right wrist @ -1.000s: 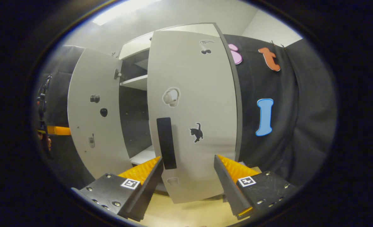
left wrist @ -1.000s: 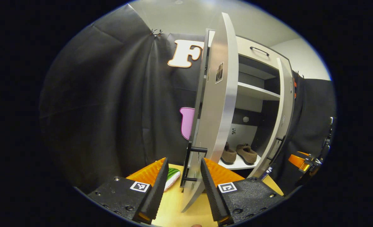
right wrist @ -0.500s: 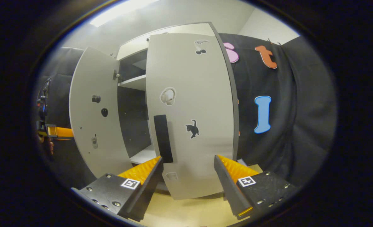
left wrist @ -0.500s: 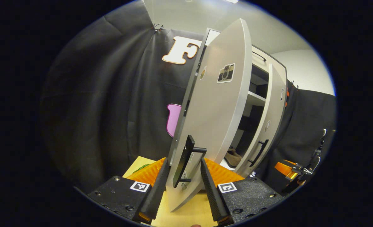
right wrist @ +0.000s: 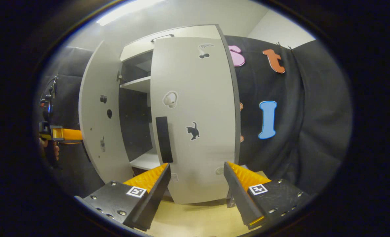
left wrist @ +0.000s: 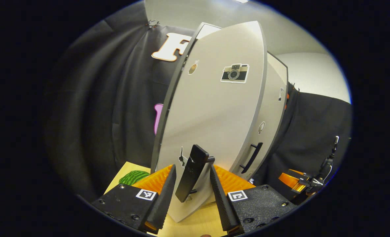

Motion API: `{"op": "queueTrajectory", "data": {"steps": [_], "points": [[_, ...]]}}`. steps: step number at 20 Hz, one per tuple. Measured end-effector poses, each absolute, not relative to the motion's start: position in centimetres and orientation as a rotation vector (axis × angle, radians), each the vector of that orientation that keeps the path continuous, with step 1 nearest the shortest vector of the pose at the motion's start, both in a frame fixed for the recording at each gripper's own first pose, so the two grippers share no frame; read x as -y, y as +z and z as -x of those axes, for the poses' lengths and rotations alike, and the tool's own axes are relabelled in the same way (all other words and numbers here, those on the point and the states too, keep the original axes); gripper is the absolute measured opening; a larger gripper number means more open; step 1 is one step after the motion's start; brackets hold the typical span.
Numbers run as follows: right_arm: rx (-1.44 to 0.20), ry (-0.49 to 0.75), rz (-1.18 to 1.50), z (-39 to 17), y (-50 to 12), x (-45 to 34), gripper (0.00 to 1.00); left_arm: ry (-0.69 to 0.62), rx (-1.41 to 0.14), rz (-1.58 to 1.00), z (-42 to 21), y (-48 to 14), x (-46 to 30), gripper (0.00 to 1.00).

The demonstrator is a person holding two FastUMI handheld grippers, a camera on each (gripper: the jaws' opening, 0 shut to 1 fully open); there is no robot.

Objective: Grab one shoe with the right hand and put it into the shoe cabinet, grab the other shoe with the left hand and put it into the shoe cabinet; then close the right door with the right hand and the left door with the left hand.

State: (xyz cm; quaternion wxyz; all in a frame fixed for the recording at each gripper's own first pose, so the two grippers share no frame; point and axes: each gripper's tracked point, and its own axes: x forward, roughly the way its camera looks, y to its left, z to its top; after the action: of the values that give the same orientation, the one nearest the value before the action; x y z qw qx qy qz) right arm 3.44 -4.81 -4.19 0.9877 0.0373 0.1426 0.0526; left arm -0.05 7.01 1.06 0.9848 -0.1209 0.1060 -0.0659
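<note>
in the left gripper view the left door (left wrist: 211, 115) covers the inside of the shoe cabinet (left wrist: 208, 29), so the shoes cannot be seen, and a green striped thing (left wrist: 131, 177) near the tabletop's left edge is half hidden behind the left gripper (left wrist: 191, 194). in the right gripper view the right door (right wrist: 195, 115) hides most of the shelves, and the stickers on the left door are too small to tell.

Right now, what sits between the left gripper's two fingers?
In the left gripper view, the left door's black handle stands between the open left gripper's fingers; neither visibly presses it.
</note>
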Motion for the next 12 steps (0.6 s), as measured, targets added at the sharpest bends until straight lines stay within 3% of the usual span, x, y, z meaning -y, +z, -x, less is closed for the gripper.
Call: {"op": "queueTrajectory", "data": {"steps": [9, 10, 11, 12], "points": [[-0.295, -0.021, -0.079, -1.1, -4.2, 9.7, 0.97, -0.216, -0.226, 0.244, -3.7, -0.2, -3.4, 0.65], [-0.297, -0.034, -0.077, -0.8, -4.3, 10.2, 0.97, -0.220, -0.229, 0.229, -4.1, -0.3, -3.0, 0.72], [-0.297, -0.048, -0.076, -0.7, -4.1, 10.6, 0.97, -0.228, -0.229, 0.208, -4.5, -0.4, -2.6, 0.67], [-0.295, -0.061, -0.075, -0.6, -4.0, 11.1, 0.97, -0.234, -0.227, 0.190, -4.9, -0.4, -2.2, 0.70]]}}
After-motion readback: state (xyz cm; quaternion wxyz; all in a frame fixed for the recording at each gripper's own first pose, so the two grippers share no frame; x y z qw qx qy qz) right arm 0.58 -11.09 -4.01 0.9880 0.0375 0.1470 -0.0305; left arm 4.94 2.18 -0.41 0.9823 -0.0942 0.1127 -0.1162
